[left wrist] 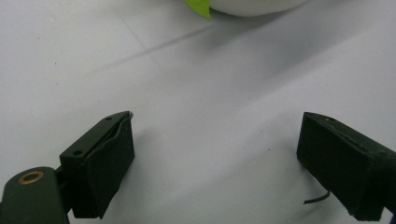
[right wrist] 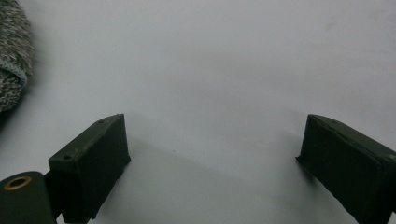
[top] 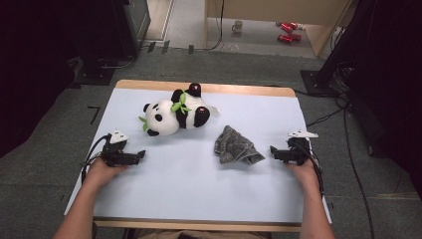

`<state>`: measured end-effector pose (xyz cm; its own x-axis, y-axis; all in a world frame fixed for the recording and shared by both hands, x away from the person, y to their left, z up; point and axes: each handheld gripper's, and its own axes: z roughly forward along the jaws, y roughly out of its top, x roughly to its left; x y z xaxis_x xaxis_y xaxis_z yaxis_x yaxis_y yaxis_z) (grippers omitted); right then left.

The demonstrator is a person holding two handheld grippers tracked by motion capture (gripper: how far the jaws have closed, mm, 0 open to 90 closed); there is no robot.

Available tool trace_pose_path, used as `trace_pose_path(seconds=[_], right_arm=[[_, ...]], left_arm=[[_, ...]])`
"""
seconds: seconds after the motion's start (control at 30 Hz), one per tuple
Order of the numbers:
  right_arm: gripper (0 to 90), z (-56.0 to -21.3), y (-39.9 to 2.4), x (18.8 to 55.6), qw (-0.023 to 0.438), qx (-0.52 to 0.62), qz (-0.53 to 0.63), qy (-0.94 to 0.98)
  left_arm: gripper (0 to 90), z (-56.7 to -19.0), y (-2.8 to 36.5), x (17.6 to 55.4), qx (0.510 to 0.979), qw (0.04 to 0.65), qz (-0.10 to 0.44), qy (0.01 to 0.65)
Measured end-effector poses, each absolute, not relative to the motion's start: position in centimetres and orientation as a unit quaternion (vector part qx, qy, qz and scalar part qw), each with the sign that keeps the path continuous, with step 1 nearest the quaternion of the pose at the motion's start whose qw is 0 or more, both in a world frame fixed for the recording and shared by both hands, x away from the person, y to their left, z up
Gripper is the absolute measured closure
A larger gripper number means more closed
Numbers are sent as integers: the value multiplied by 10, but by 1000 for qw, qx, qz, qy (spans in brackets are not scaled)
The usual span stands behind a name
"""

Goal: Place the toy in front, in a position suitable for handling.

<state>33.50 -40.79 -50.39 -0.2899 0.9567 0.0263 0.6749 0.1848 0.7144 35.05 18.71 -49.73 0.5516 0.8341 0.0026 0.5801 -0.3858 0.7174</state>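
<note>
On the left, we rest our left gripper (top: pixel 142 154) on the white table (top: pixel 189 189), its jaws spread wide with nothing between them. In the left gripper view only bare tabletop lies between the pads, with the edge of the plush panda (left wrist: pixel 243 5) and a green leaf (left wrist: pixel 200 7) at the top. The panda (top: pixel 174 112) lies on its side toward the far edge, well apart from both grippers. If we reach for it from here, we judge that the soft round body could roll or slide away, and a grip on a leaf alone might slip off.

Further right, the crumpled grey cloth (top: pixel 235 145) sits near our right gripper (top: pixel 272 149), whose jaws also stand wide and empty. The cloth (right wrist: pixel 11 56) shows at the left edge of the right gripper view. A shallow pinch could catch a single fold, so the cloth may unfurl or drag.
</note>
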Motion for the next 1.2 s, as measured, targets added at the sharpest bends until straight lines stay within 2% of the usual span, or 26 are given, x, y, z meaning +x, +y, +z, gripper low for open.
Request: trace_pose_path(seconds=[0.4,0.6,0.7,0.93,1.0,1.1,1.2], right_arm=[[70,-504,-408,335,221,553,319,737],[70,-504,-408,335,221,553,319,737],[70,-504,-408,335,221,553,319,737],[70,-504,-408,335,221,553,319,737],[71,-504,-408,335,221,553,318,737],[70,-504,-408,335,221,553,319,737],[71,-504,-408,335,221,553,319,737]], left_arm=[[109,-496,187,351,814,339,185,434],[187,-492,189,356,816,335,178,437],[194,-489,189,357,816,343,166,435],[259,-480,193,355,803,366,178,436],[312,-475,192,359,813,355,157,434],[310,-468,187,365,813,360,141,435],[314,-465,185,366,813,366,147,429]])
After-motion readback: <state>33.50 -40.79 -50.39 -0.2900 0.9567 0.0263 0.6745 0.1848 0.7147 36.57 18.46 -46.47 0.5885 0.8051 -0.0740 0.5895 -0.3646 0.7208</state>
